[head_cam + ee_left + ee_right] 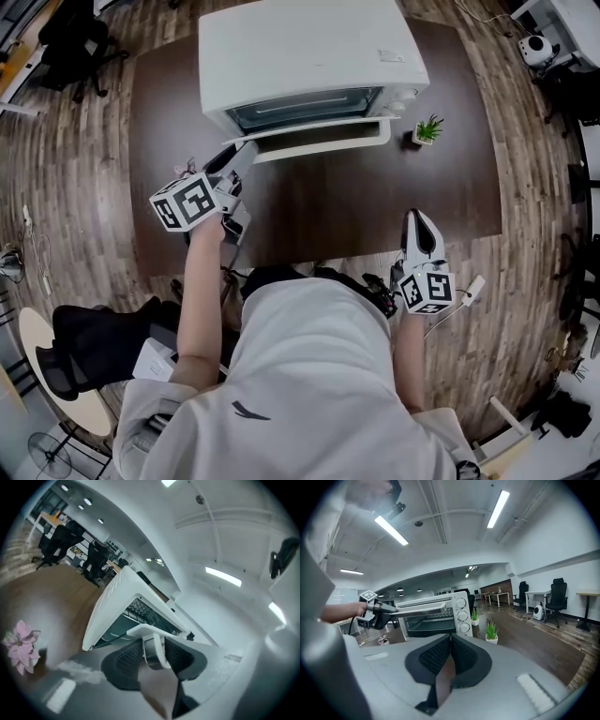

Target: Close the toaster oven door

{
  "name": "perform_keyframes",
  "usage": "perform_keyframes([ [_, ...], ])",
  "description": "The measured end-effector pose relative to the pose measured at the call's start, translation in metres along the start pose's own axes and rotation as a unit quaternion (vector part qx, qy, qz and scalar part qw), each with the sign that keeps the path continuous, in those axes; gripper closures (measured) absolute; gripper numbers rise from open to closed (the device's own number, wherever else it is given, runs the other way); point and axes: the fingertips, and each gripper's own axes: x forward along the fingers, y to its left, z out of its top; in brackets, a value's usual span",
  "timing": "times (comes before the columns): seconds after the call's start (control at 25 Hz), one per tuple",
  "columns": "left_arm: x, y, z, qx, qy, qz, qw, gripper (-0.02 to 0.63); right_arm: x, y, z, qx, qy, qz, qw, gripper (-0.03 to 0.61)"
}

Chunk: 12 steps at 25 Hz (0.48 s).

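The left gripper [244, 153] clamps the white bar handle [157, 644] of the white toaster oven's [309, 56] half-open door. The right gripper [418, 220], jaws closed and empty, sits at the dark brown tabletop's [328, 206] front edge.

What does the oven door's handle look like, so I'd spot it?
On the brown table stands a white toaster oven, door partly open. The handle is the white bar along the door's free edge. Unlike the door itself, it stands off on posts, with the left gripper gripping one end.

Person wears a white short-sleeved T-shirt [309, 375] (small dark logo on it); left gripper [242, 152] and right gripper [419, 220] carry black-and-white marker cubes [192, 202].
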Motion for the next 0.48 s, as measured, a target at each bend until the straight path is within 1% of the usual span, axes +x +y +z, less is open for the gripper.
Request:
perform_keyframes([
  [0.12, 0.011, -0.001, 0.026, -0.062, -0.034, -0.033, 0.9969, 0.459, 0.005, 0.002, 0.0, 0.002, 0.003, 0.002, 1.0, 0.574],
  [0.28, 0.02, 0.008, 0.047, -0.122, -0.058, -0.04, 0.99, 0.448, 0.012, 0.004, -0.001, 0.002, 0.006, 0.004, 1.0, 0.574],
  [0.32, 0.022, 0.009, 0.05, -0.13, -0.059, -0.042, 0.9888, 0.446, 0.015, 0.005, 0.0, 0.004, 0.004, 0.006, 1.0, 0.574],
  [0.4, 0.024, 0.01, 0.053, -0.133, -0.055, -0.048, 0.9884, 0.442, 0.024, 0.009, 0.007, 0.02, -0.008, 0.022, 1.0, 0.574],
  [0.48, 0.024, 0.009, 0.053, -0.126, -0.049, -0.051, 0.9895, 0.439, 0.041, 0.02, 0.022, 0.063, -0.033, 0.058, 0.996, 0.574],
])
